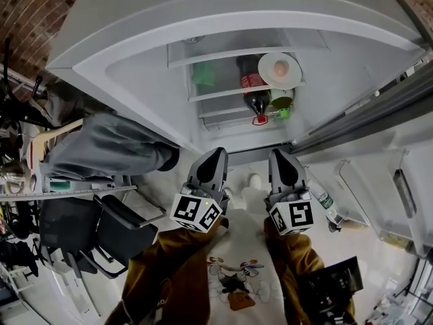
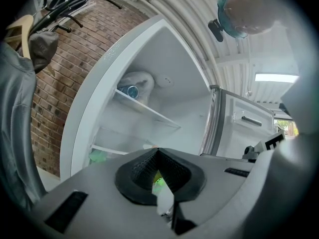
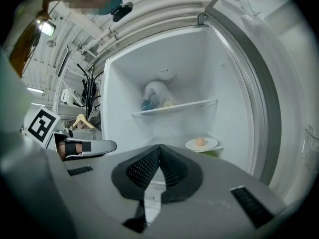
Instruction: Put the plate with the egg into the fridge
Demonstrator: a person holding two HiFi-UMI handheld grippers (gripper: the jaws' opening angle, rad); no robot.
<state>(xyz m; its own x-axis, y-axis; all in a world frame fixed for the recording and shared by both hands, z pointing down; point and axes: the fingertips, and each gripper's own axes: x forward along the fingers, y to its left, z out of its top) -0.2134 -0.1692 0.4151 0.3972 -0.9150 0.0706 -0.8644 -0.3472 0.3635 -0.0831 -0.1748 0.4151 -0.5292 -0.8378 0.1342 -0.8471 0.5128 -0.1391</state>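
Inside, the fridge (image 1: 128, 73) was seen with its door (image 1: 379, 181) swung wide to the right, a small bottle (image 1: 325, 200) lodged in a door rack. A brick wall (image 2: 65, 68) was seen behind the fridge on the left. A grey sleeve (image 1: 108, 144) was stretched along the left edge of the opening, and black chairs (image 1: 101, 225) were stacked below it.

On the same shelf as the plate (image 1: 265, 73), a dark soda bottle (image 1: 252, 83) with a red label and red cap was laid on its side just to the left of the plate, cap towards the opening. A green item (image 1: 203, 76) was set further left, and another green thing (image 1: 283, 112) was tucked just under the plate's shelf. In the right gripper view, a pale bundle (image 3: 157, 94) was seen on the upper shelf (image 3: 174, 107).

The plate was found at the right end of its shelf, near the side wall. It was small, round and white, with the egg (image 1: 280, 68), pale orange-brown, resting near its middle; the same pair was shown in the right gripper view, egg (image 3: 201, 142) on plate (image 3: 213, 145).

The left gripper (image 1: 218, 153) and the right gripper (image 1: 279, 154) were held side by side before the opening, outside the fridge and well apart from the plate. The jaws of each were pressed fully together with nothing held between them, as was shown by the left gripper view (image 2: 157, 151) and the right gripper view (image 3: 159, 147).
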